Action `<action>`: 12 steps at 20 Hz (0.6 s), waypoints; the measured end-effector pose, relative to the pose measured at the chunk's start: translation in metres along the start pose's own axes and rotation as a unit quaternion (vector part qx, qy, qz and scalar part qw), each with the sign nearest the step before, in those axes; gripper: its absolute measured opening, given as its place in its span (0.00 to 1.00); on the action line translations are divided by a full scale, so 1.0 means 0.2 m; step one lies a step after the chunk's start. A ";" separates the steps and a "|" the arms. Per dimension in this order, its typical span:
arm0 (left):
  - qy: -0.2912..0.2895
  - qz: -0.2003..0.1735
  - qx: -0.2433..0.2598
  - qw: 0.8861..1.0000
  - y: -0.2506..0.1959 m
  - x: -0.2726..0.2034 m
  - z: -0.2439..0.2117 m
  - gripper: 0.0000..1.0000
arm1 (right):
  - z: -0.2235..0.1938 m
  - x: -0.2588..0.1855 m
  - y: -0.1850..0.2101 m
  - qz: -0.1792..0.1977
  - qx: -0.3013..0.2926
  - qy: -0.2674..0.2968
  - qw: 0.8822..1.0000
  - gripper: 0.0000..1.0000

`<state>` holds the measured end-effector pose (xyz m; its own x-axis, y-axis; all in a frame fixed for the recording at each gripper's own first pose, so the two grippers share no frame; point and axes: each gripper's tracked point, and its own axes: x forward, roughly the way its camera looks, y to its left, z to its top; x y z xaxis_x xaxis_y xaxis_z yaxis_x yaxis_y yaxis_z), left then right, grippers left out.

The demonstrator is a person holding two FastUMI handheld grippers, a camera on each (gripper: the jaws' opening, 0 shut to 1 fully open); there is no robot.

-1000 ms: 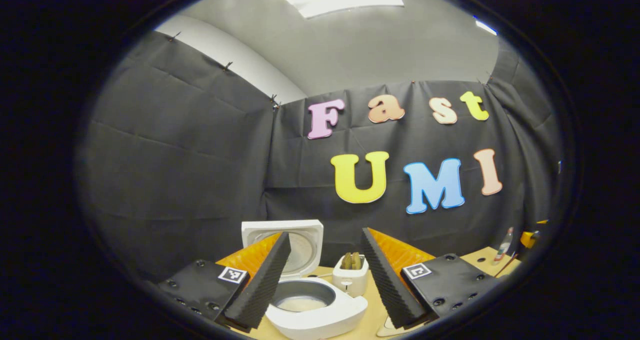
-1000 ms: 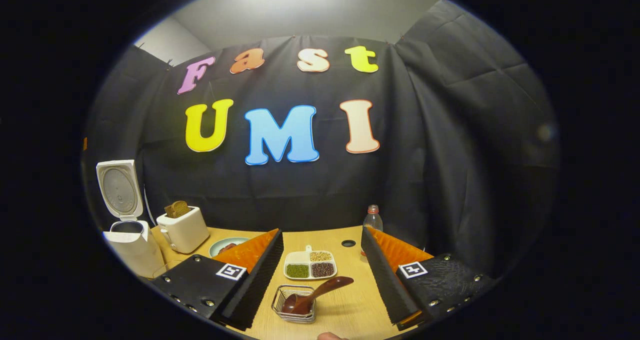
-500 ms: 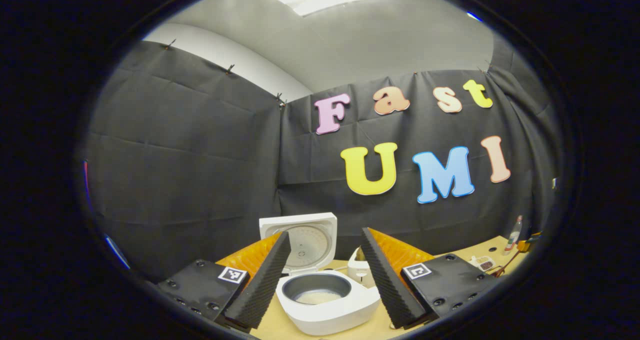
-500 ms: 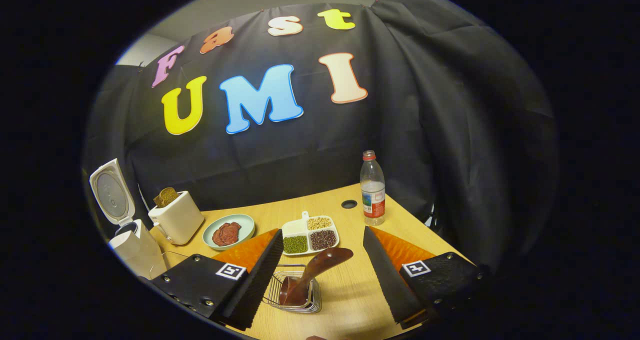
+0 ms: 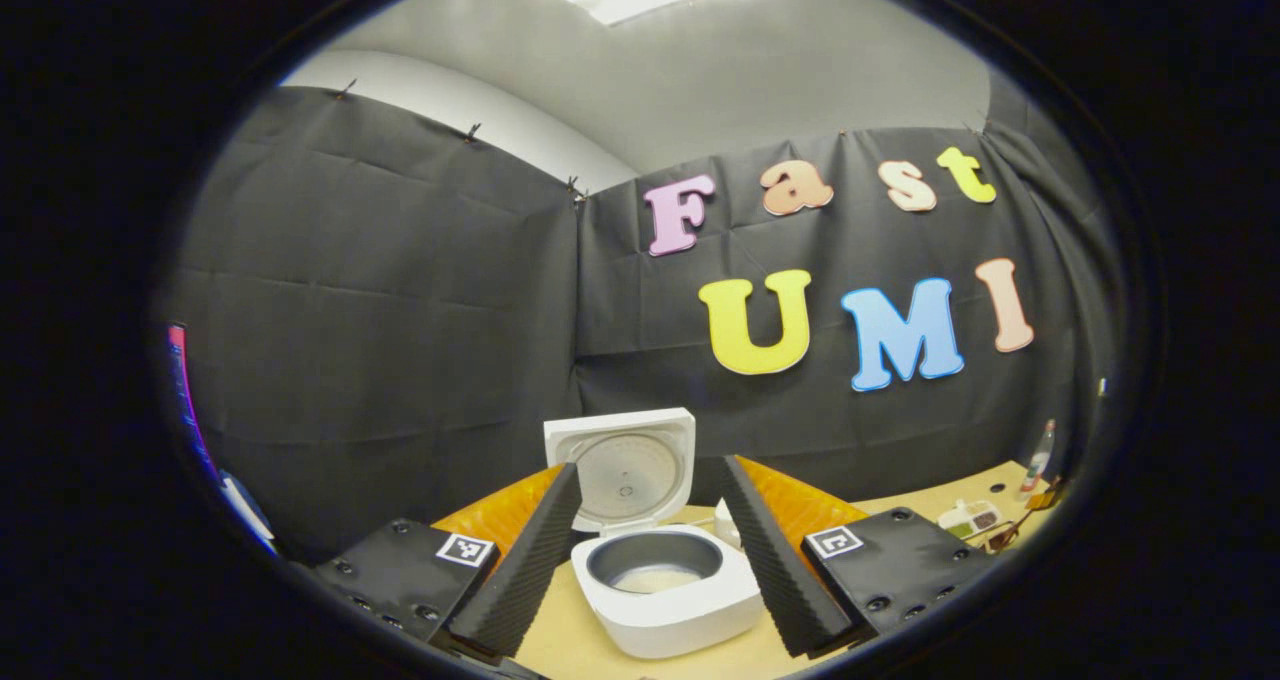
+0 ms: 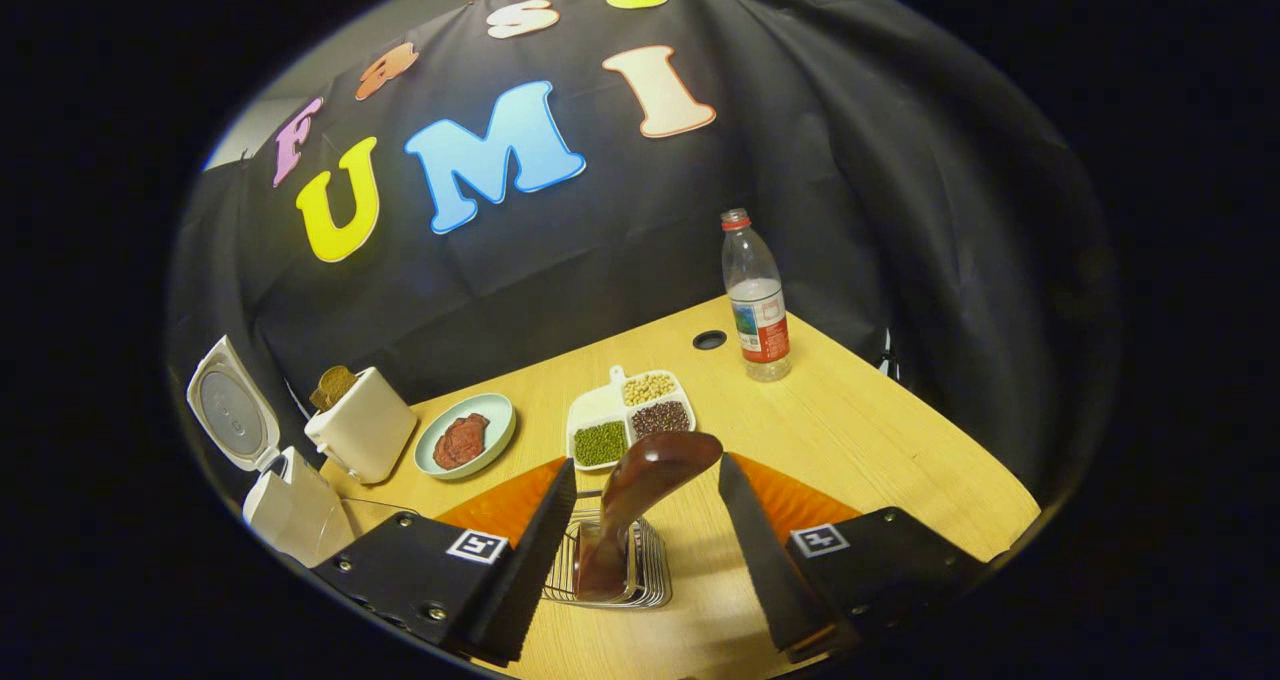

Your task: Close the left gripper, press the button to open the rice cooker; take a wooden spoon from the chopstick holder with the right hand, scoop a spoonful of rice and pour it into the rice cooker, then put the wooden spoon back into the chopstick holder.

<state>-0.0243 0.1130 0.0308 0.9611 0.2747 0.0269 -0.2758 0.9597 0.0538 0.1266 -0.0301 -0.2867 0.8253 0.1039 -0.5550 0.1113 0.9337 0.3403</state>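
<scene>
right claw astride wooden spoon

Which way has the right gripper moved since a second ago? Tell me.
Yes: the right gripper has come down toward the wire chopstick holder; the wooden spoon now rises between its open fingers.

Toaster: I see it holding bread, beside my plate.
Plate: red food.
Divided dish: green, pale, dark beans.
Bottle: upright, far corner.

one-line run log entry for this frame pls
stage: reach for spoon | rice cooker: lid up | left gripper: open, idle | right gripper: open, astride wooden spoon in wire holder, no grip
</scene>
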 end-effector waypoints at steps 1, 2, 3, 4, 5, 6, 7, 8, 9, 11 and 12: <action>0.001 0.001 0.000 1.000 0.00 0.00 0.00 0.98 | -0.02 0.01 0.01 0.002 0.000 0.006 1.000 0.76; 0.002 0.002 0.001 1.000 0.01 -0.01 -0.01 0.99 | -0.03 0.01 0.02 0.004 0.001 0.012 1.000 0.70; 0.003 0.003 0.002 1.000 0.01 -0.01 -0.01 1.00 | -0.05 0.02 0.03 0.010 0.005 0.019 1.000 0.63; 0.004 0.003 0.002 1.000 0.01 -0.02 -0.01 1.00 | -0.07 0.02 0.06 0.019 0.009 0.029 0.999 0.62; 0.005 0.003 0.002 1.000 0.01 -0.03 -0.02 1.00 | -0.08 0.03 0.08 0.026 0.011 0.034 0.999 0.62; 0.006 0.003 0.002 1.000 0.02 -0.03 -0.02 1.00 | -0.08 0.03 0.06 0.012 0.008 0.030 0.999 0.59; 0.006 0.004 0.002 1.000 0.03 -0.03 -0.02 1.00 | -0.06 0.04 0.05 0.007 0.012 0.024 1.000 0.39; 0.006 0.005 0.002 1.000 0.03 -0.03 -0.02 1.00 | -0.06 0.04 0.06 0.014 0.016 0.030 0.999 0.19; 0.005 0.006 0.001 1.000 0.04 -0.03 -0.02 0.99 | -0.06 0.03 0.07 0.014 0.019 0.029 0.999 0.22; 0.007 0.006 -0.001 1.000 0.05 -0.03 -0.03 0.97 | -0.04 0.02 0.10 0.017 0.015 0.024 0.999 0.13; 0.006 0.008 -0.003 1.000 0.07 -0.03 -0.03 0.96 | -0.02 0.01 0.12 0.018 0.009 0.017 1.000 0.13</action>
<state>-0.0341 0.1247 0.0258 0.9566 0.2909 0.0150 -0.2913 0.9555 0.0468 0.1282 -0.0071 -0.2821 0.8094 0.1486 -0.5682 0.0927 0.9230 0.3734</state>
